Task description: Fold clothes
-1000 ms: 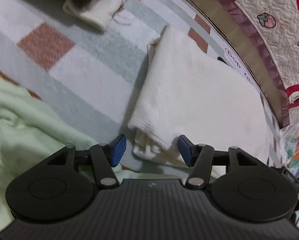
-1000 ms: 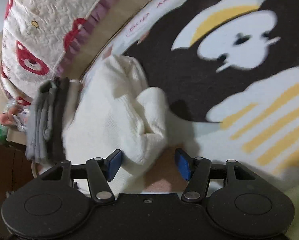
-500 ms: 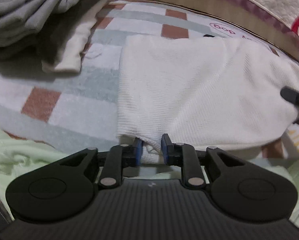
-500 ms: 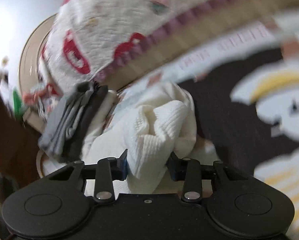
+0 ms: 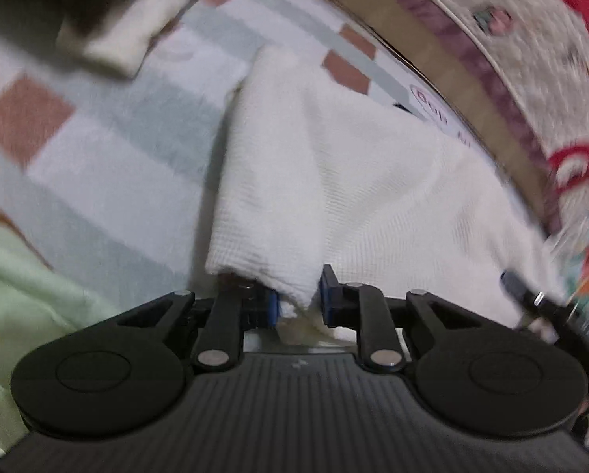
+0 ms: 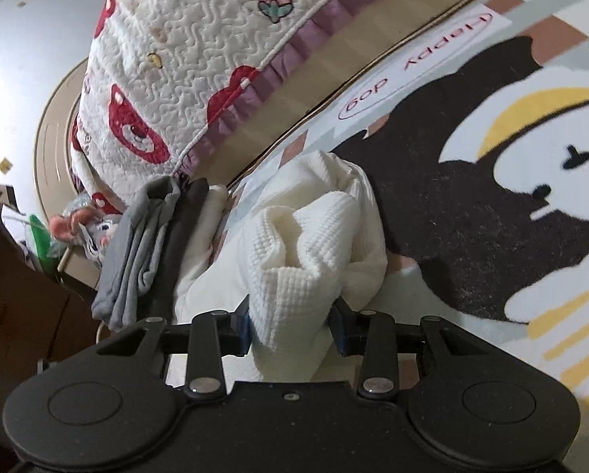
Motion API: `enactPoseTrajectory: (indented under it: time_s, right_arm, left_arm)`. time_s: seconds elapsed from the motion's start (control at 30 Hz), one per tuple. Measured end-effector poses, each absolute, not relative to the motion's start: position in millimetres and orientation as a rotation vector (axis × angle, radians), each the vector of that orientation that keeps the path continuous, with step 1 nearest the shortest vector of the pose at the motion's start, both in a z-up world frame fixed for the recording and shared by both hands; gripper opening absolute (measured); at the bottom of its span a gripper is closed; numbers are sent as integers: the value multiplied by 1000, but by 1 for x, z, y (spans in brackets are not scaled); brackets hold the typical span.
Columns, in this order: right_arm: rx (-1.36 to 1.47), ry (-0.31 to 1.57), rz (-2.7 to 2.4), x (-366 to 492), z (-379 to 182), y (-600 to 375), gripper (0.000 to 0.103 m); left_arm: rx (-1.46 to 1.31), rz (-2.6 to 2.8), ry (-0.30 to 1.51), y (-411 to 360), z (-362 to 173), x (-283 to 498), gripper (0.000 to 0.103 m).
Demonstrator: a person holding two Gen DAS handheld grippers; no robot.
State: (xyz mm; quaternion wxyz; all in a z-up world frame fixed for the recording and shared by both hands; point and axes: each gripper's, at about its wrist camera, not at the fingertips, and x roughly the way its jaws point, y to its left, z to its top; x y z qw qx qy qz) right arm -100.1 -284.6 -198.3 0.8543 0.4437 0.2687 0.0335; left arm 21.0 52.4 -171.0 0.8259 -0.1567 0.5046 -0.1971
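Observation:
A white waffle-knit garment point(image 5: 334, 165) lies spread on the checked rug point(image 5: 97, 149). In the left wrist view its near corner sits between the blue pads of my left gripper point(image 5: 299, 303). The jaws are closing and pinch that corner. In the right wrist view the far end of the white garment point(image 6: 314, 228) is bunched into a thick fold. My right gripper point(image 6: 290, 323) is shut on that fold, and the cloth fills the gap between its pads. The garment hangs stretched between both grippers.
A stack of folded grey clothes point(image 6: 136, 244) lies beside the garment, with a cream piece point(image 5: 129, 39) under it. A light green garment point(image 5: 18, 276) lies near left. A quilted bedspread point(image 6: 184, 59) rises behind. The rug's dog picture point(image 6: 511, 165) spreads to the right.
Both grippers stood open around the garment's edges and have closed on the cloth. The right one raised its bunch a little; the left view has swung and blurred.

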Motion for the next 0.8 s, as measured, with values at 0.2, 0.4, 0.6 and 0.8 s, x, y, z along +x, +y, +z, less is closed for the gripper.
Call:
enactPoseTrajectory:
  time_s: [0.2,0.4,0.6,0.8]
  right_arm:
    - [1101,632,24,-108,-217,-291,62]
    - [1183,642,-4,-96,-234,-290,67]
    - [1014,575,2,-76,-218,-267,47]
    - [880,418,97,-90,-179,-263,44]
  left_arm:
    - [-258,-380,1105,45,-164,27,26]
    - [-311,-365,1116,55,-172,46,40]
    - [-247,-469,1083,53,-167,56,21]
    - [-260,-535,1021,59,-131,52,20]
